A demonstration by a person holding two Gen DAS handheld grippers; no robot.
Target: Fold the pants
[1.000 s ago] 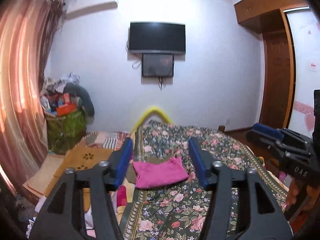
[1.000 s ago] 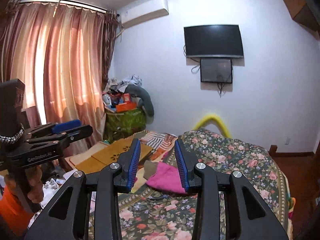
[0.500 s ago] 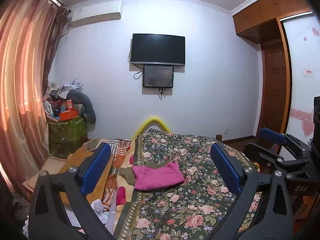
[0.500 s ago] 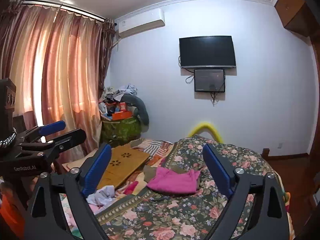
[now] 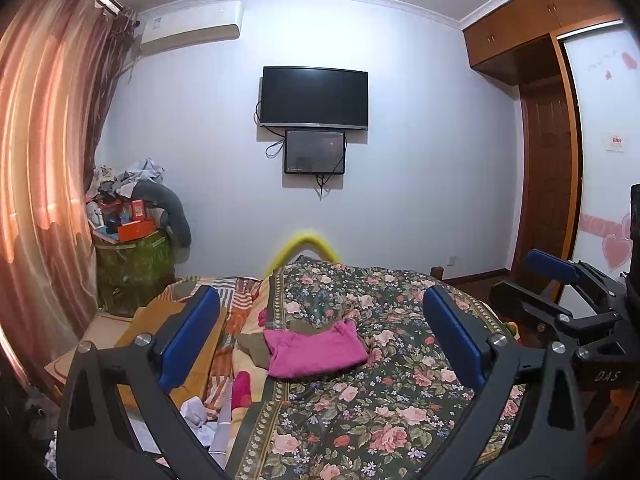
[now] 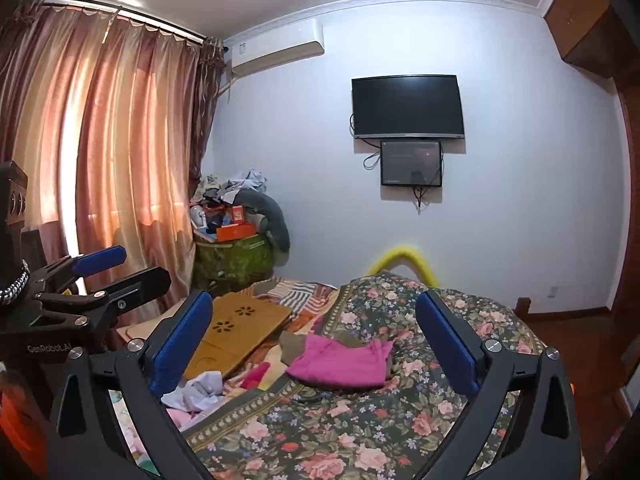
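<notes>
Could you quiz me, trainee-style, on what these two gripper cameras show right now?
1. True or false: the pink folded garment lies on the floral bedspread, and no gripper touches it.
2. What is between the fingers of the left gripper and of the right gripper? A) pink cloth B) nothing C) the wooden lap tray
3. What hangs on the wall directly below the television?

Key:
1. True.
2. B; the jaws of both have just been opening, and both stand wide and empty.
3. A smaller dark screen.
</notes>
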